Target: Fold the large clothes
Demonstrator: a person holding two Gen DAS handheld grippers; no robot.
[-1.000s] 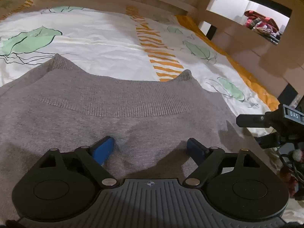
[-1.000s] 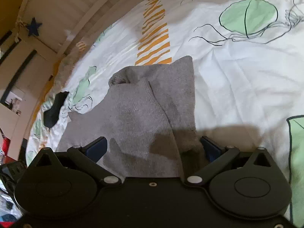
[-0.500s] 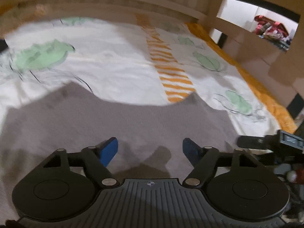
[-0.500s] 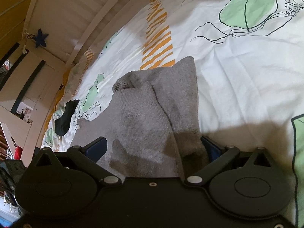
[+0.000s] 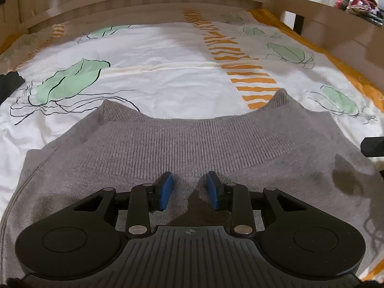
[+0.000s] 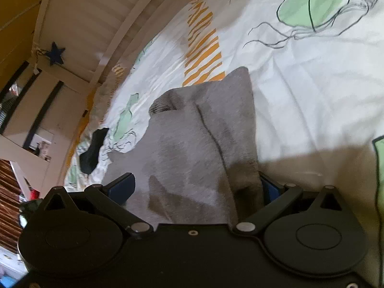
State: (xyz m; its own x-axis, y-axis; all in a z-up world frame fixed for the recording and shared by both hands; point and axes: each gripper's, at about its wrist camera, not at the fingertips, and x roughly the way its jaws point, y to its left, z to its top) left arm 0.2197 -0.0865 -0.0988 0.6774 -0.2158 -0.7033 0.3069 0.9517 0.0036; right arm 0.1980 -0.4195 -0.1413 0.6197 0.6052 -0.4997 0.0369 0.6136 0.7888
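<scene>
My left gripper [image 5: 189,189], fingers half-closed, pinches at the grey sweater [image 5: 216,148] hem; my right gripper [image 6: 199,187] gapes beside. Next: clamp, lift.

We saw a white bedsheet [image 5: 168,81] with green leaf prints and orange stripes, wooden headboard [image 5: 144,0] behind it. A dark cloth item [image 6: 92,148] lay near the sheet's edge, and a blue star [image 6: 55,53] hung on the bed frame.
</scene>
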